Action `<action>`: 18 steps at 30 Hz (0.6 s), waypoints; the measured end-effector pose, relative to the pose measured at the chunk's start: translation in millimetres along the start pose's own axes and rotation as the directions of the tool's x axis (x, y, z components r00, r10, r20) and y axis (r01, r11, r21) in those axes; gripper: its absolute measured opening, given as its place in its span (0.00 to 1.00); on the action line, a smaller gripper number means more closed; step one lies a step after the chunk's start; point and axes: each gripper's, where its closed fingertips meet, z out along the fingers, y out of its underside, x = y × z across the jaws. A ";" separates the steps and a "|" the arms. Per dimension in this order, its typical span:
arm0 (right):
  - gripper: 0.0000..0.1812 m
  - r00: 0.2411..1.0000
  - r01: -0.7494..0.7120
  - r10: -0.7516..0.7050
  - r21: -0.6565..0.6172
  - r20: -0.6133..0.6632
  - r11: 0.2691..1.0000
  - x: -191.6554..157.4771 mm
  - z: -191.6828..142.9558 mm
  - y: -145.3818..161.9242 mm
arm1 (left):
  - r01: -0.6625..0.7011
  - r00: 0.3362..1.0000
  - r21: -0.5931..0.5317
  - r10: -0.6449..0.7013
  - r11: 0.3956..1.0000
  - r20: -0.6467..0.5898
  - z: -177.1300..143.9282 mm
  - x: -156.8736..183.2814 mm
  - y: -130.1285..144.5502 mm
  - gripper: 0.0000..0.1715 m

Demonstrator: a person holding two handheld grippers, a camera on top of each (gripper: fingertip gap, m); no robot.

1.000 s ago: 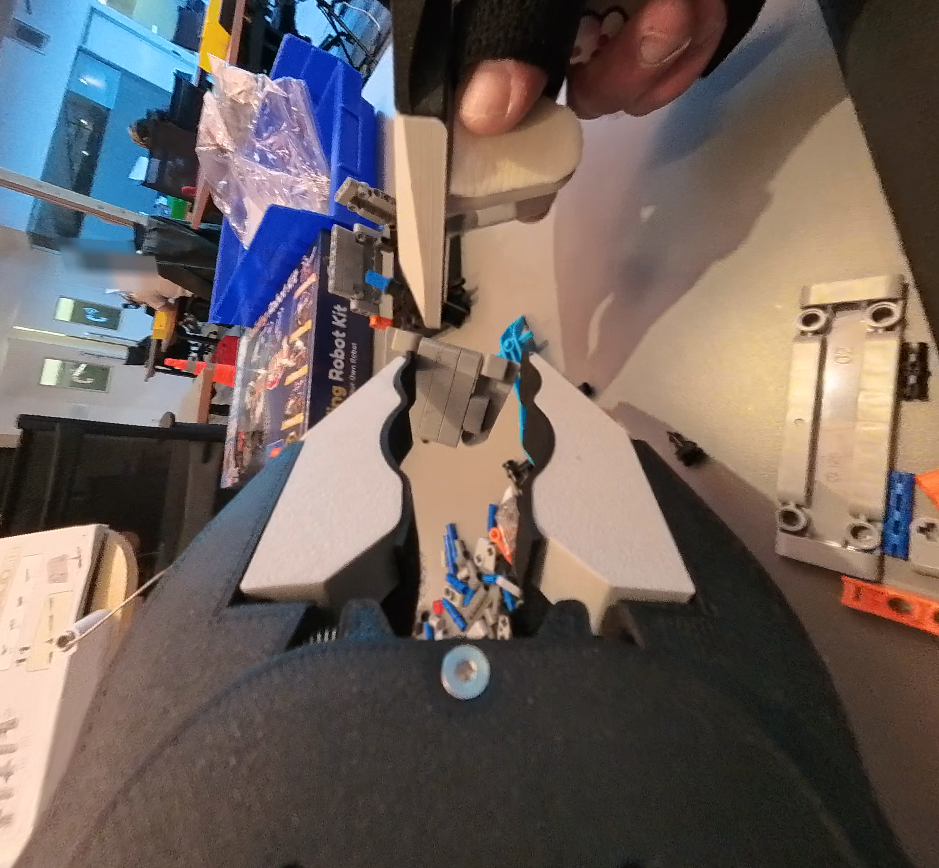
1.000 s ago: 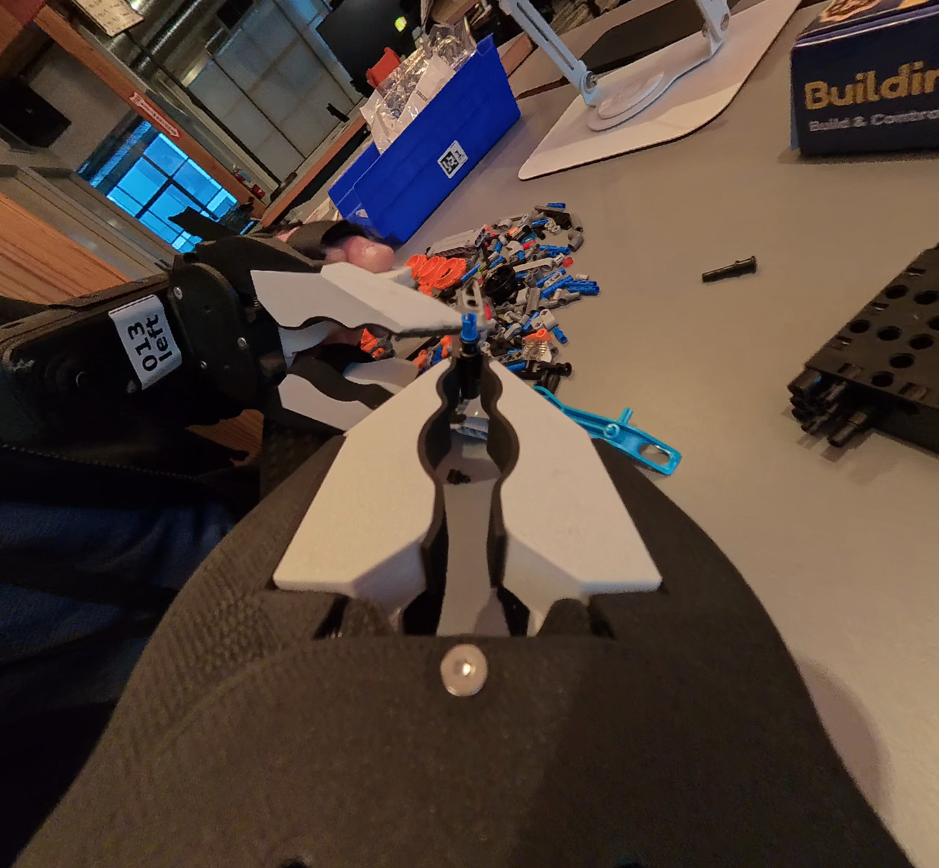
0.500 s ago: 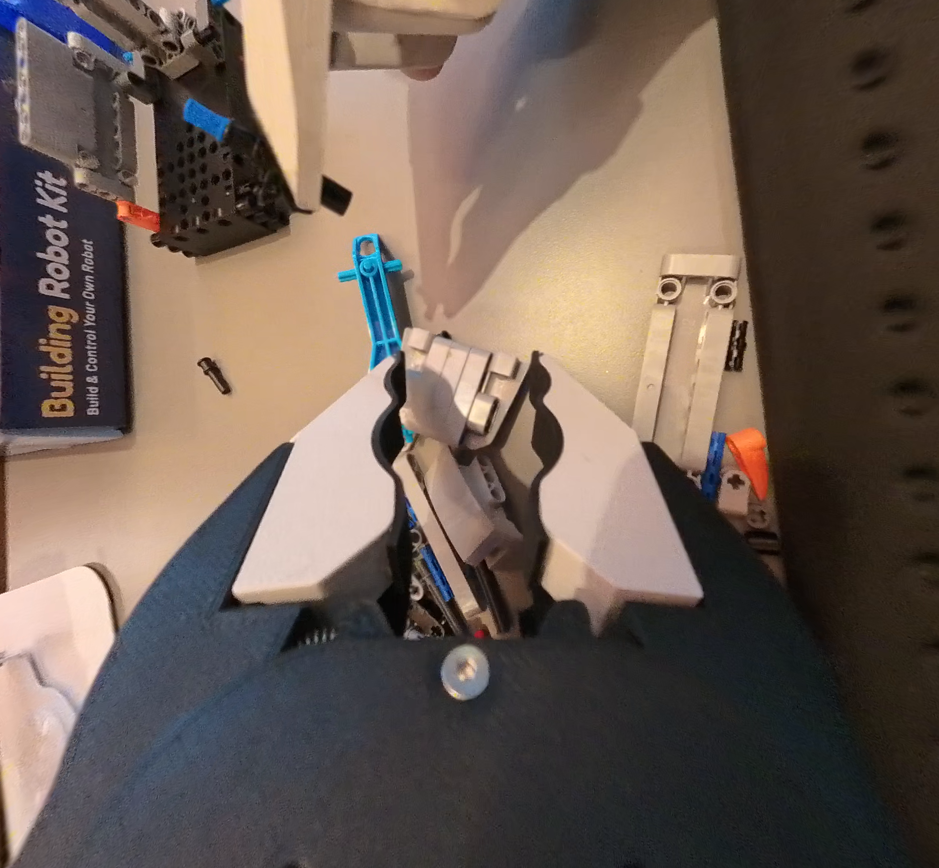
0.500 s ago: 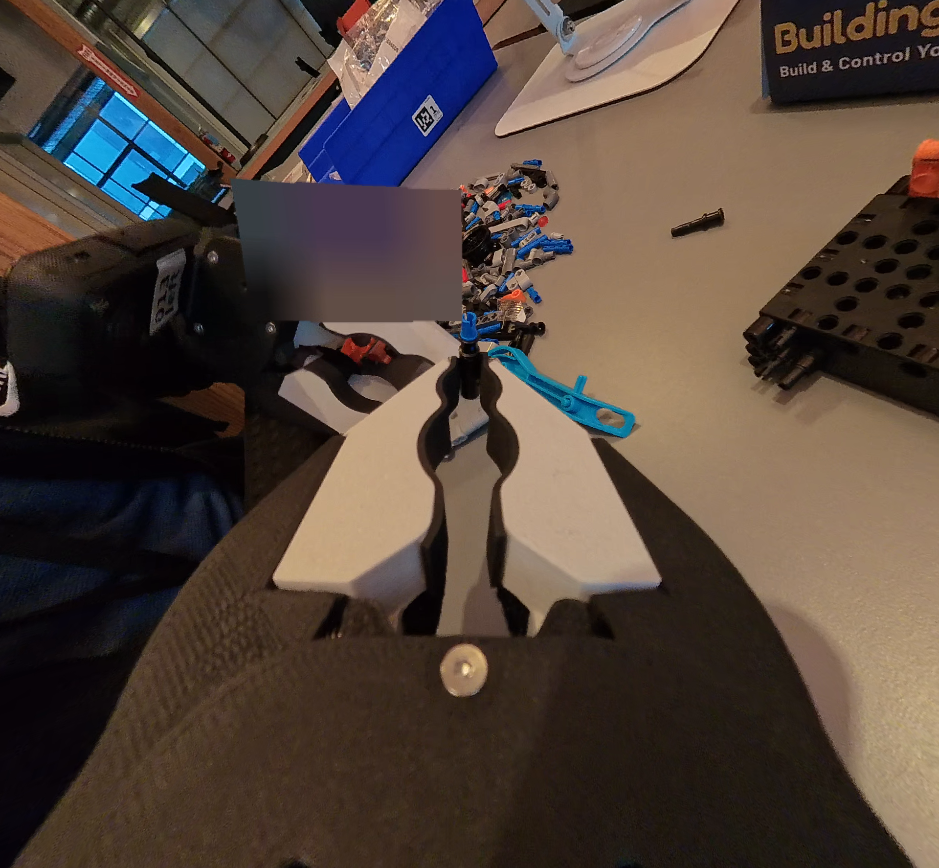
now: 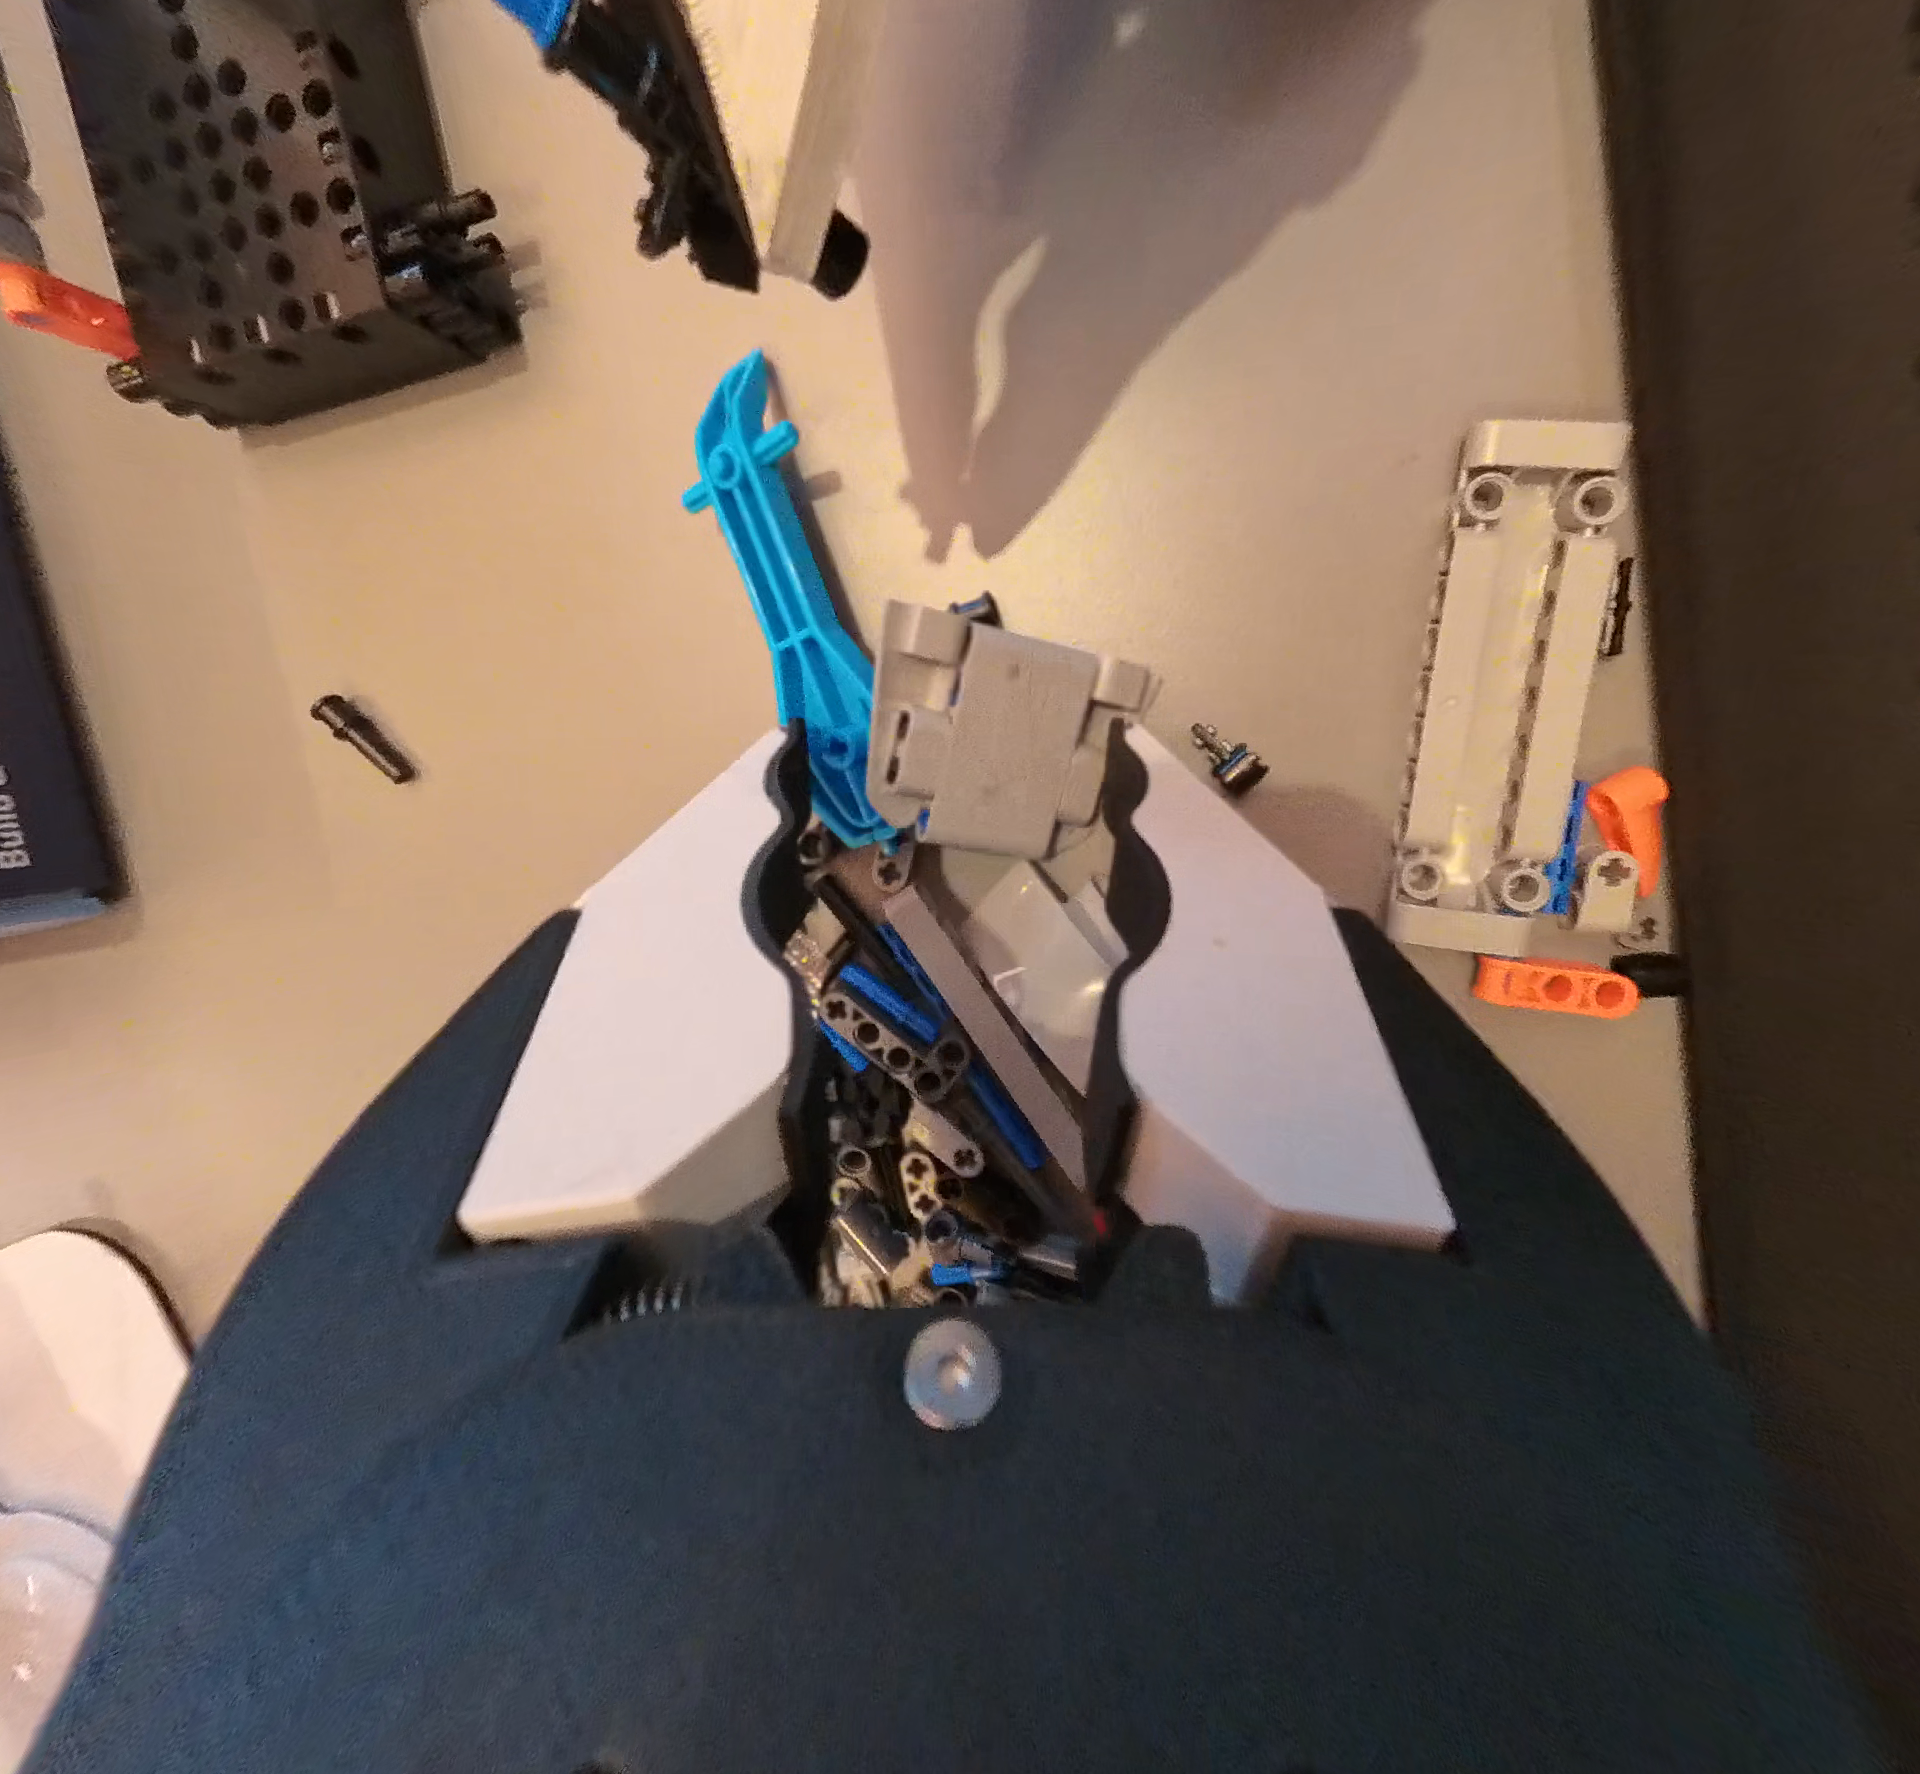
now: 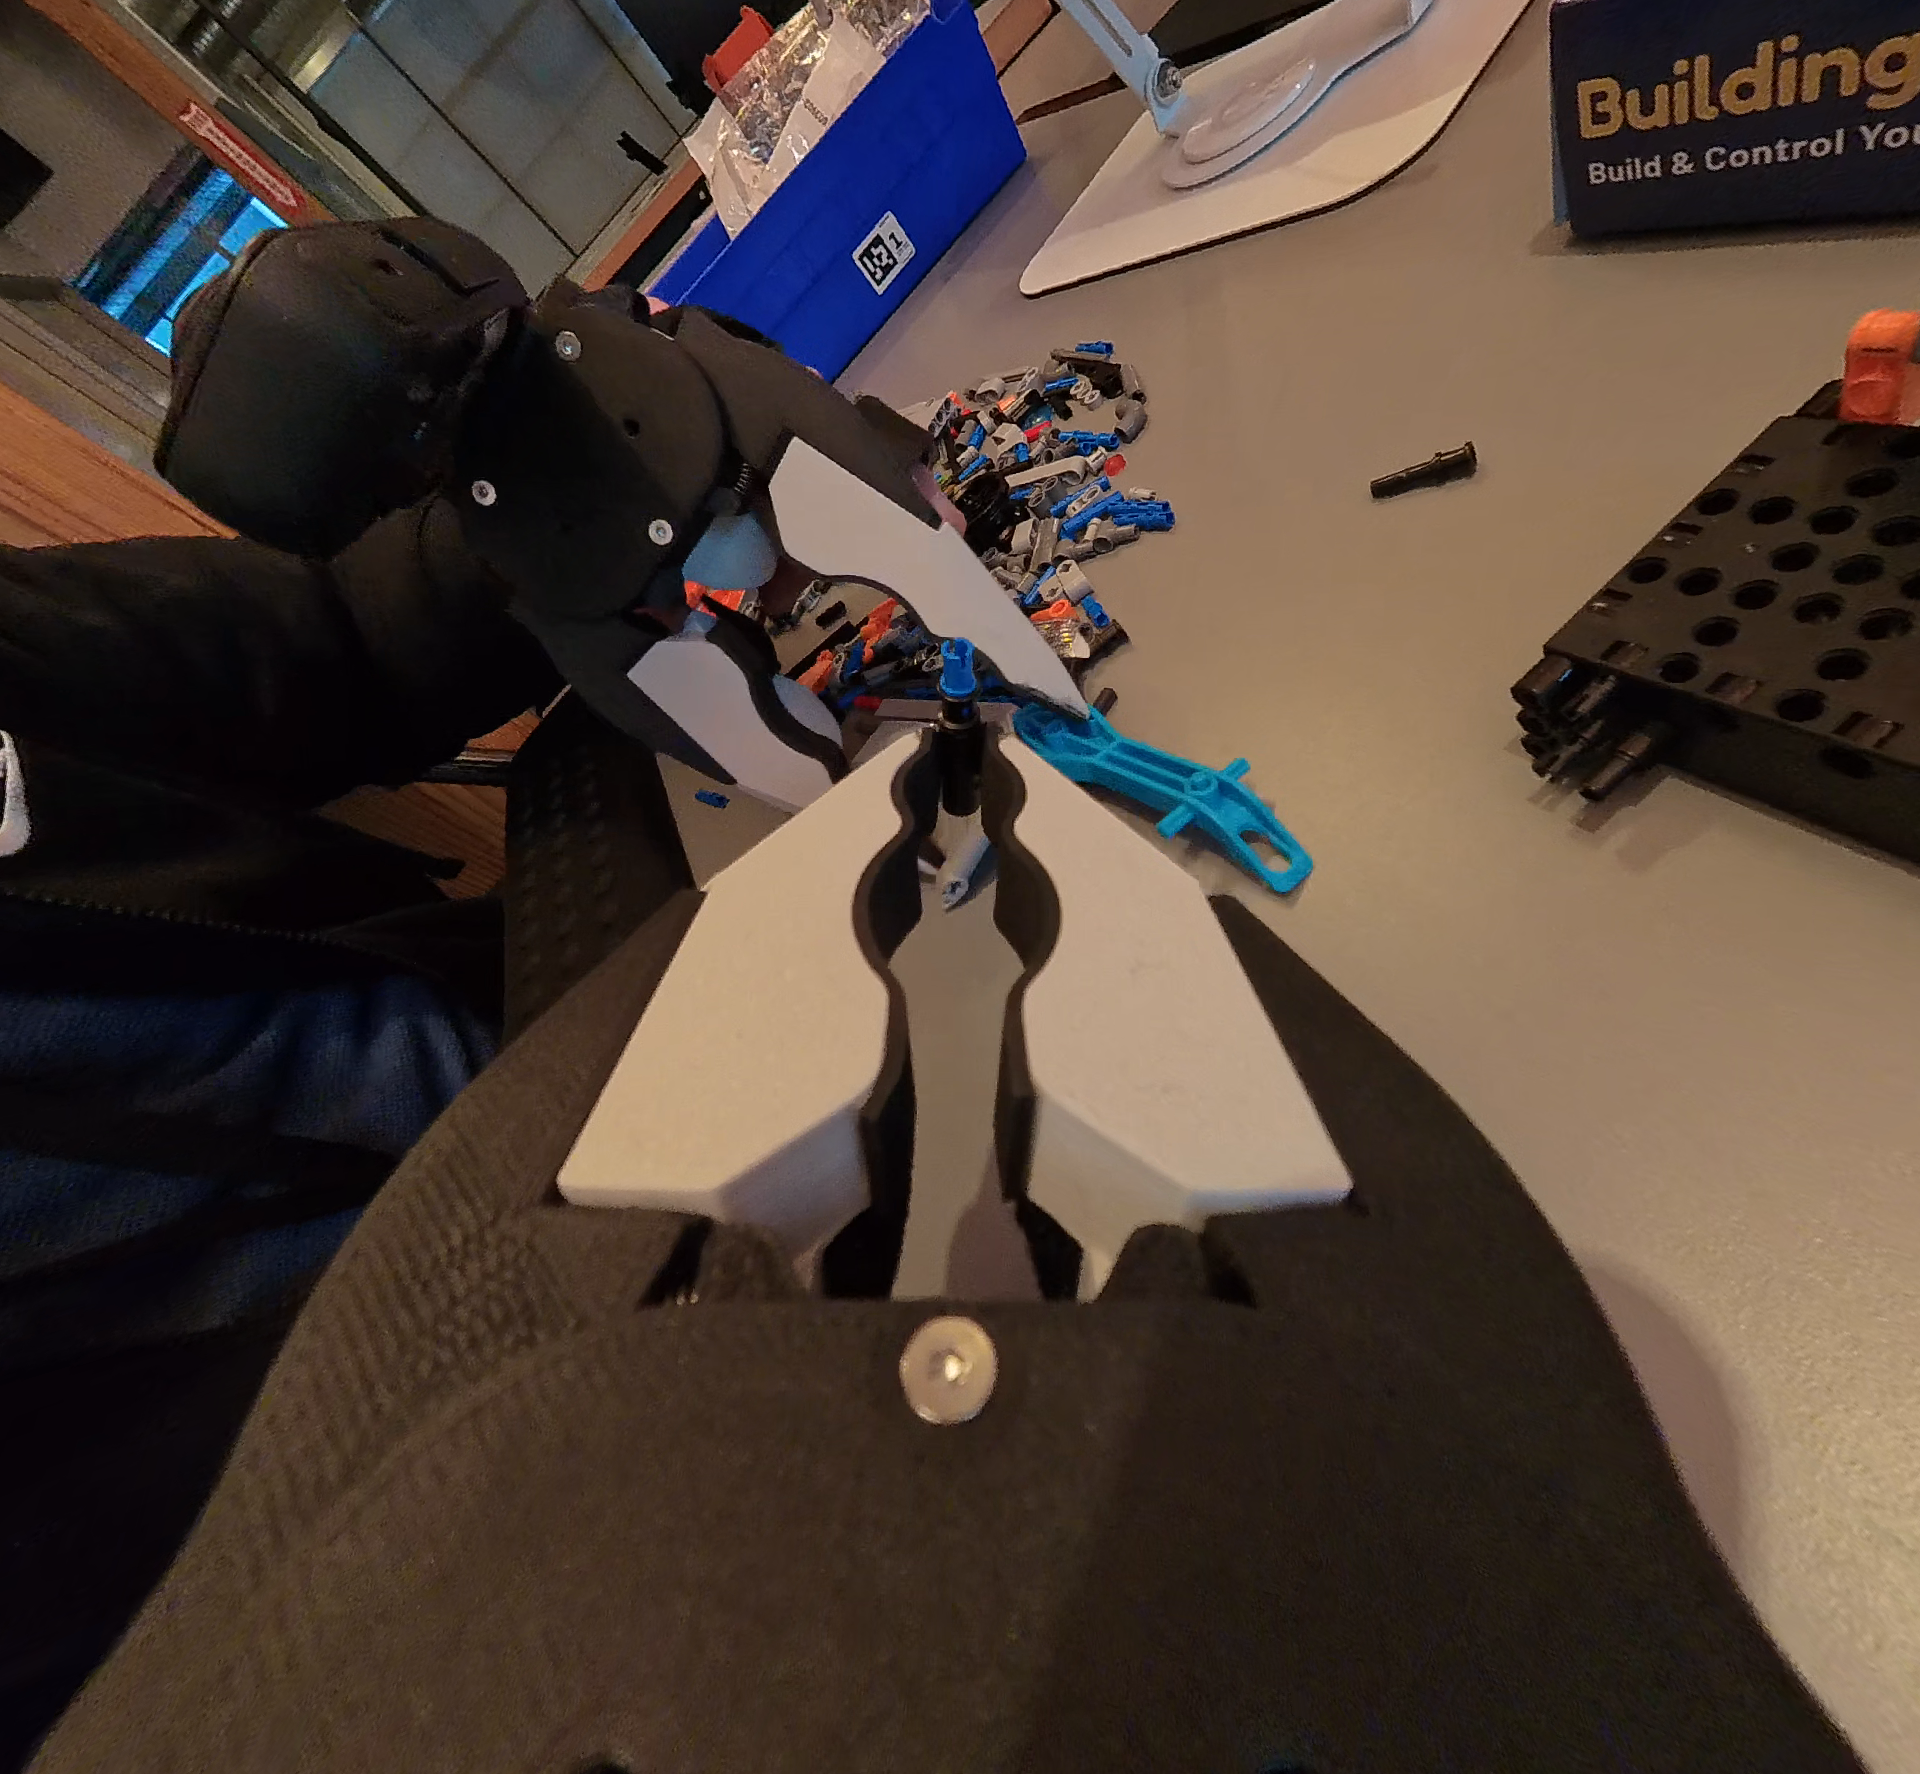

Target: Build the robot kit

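My left hand-held gripper (image 5: 961,774) clamps a grey blocky plastic building piece (image 5: 997,737) just beside the turquoise plastic lever tool (image 5: 764,561) on the counter (image 5: 468,581), while my right hand-held gripper (image 6: 954,750), nearly closed, pinches a thin black blue-tipped pin (image 6: 956,685) over that tool's end.

The right gripper (image 6: 958,768) has its jaws pinched on a short black peg with a blue tip (image 6: 956,722), standing upright just above the grey desk (image 6: 1455,945). Just to its left the left gripper (image 6: 914,685) leans in, tips nearly touching a turquoise lever piece (image 6: 1174,789) lying flat. Farther off sits a heap of small building parts (image 6: 1049,477), with a black perforated block (image 6: 1745,602) to the right, a loose black pin (image 6: 1421,473) between them, and a blue bin (image 6: 862,197) far left.
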 end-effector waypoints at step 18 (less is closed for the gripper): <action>0.03 0.994 0.112 -0.109 -0.259 0.025 0.959 -11.0 28.6 43.0 | -0.106 0.942 0.085 0.073 0.991 0.327 -12.2 -6.0 -5.4 0.24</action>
